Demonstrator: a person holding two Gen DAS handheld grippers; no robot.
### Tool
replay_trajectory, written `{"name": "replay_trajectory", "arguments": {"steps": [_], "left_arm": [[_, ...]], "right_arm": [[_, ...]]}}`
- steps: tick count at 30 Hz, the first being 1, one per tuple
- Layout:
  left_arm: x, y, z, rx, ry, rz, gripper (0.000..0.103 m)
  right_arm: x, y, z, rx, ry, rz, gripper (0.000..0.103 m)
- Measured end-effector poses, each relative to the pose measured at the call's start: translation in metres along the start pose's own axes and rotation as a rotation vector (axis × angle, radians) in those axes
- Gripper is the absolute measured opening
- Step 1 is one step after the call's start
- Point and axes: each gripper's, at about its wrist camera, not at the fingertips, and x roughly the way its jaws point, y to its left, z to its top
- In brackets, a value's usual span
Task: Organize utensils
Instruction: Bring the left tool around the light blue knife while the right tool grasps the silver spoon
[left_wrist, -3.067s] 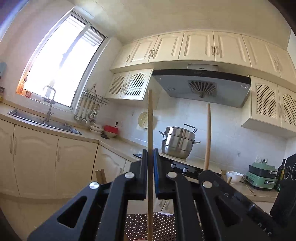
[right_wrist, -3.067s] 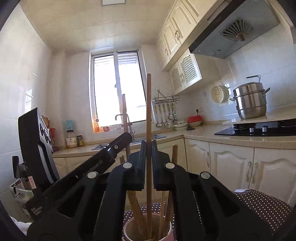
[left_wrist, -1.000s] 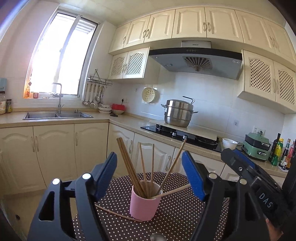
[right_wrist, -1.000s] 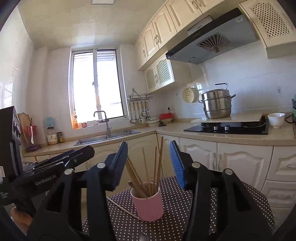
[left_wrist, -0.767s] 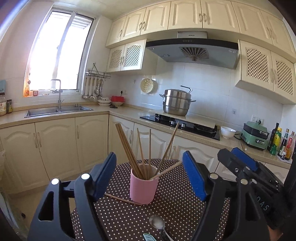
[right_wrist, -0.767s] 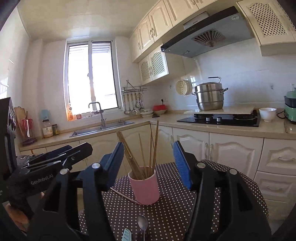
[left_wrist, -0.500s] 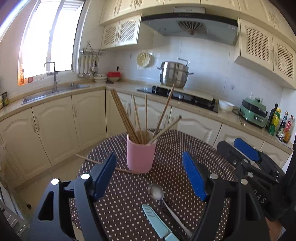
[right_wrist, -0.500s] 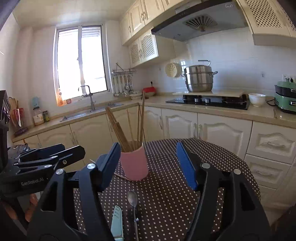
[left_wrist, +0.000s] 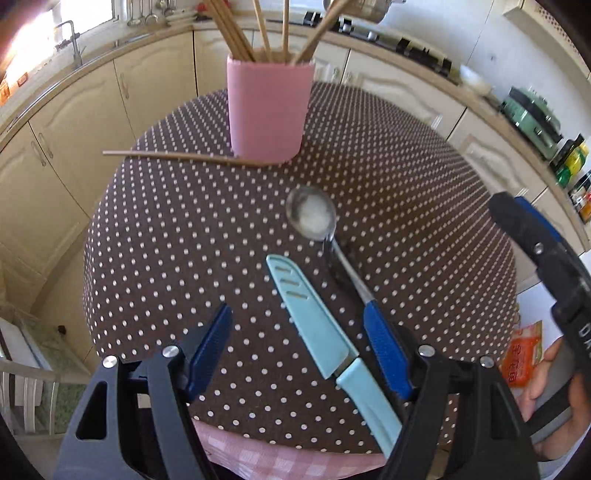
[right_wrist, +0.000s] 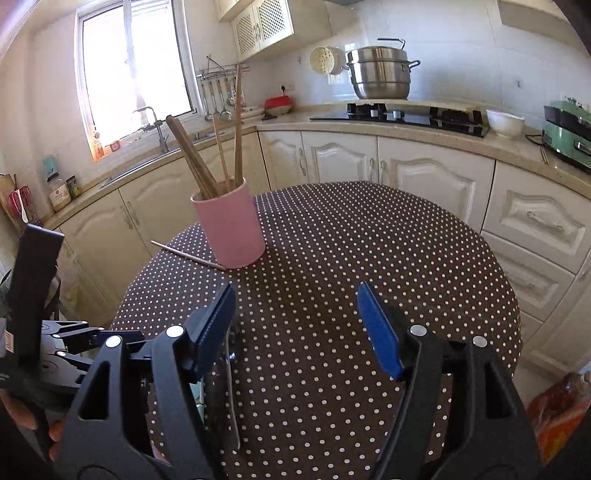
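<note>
Both hand-held grippers, left (left_wrist: 297, 326) and right (right_wrist: 295, 314), gape apart above the worktop (left_wrist: 406, 177). A knife (left_wrist: 325, 334) and spoon (left_wrist: 314, 218) lie near the cup (left_wrist: 269, 110); one chopstick (left_wrist: 184, 156) rests beside it.

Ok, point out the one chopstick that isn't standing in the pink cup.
It is the single chopstick lying flat on the dotted tablecloth, its end at the base of the pink cup. The other chopsticks stand upright inside the cup.

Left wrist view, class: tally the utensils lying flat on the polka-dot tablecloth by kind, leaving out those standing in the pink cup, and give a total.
Loose chopstick: 1
Metal spoon: 1
Light blue knife: 1
Total: 3
</note>
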Motion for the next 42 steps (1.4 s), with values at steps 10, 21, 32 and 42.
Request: {"name": "replay_trajectory", "arguments": {"steps": [10,21,32,42], "left_arm": [[0.026,-0.010,-0.001,0.049,0.067,0.092,0.072],[0.038,-0.012,0.012,0.072,0.045,0.099,0.037],[0.037,0.040,0.035,-0.041,-0.012,0.127,0.027],[0.026,0.066,0.040,-0.088,0.014,0.051,0.029]], "right_arm": [[0.011,-0.012,-0.012,0.045,0.051,0.029,0.068],[0.025,-0.013,-0.016,0.040,0.094,0.050,0.069],[0.055,0.018,-0.019,-0.063,0.209,0.087,0.068],[0.088,0.058,-0.031,-0.159,0.394,0.186,0.022]]}}
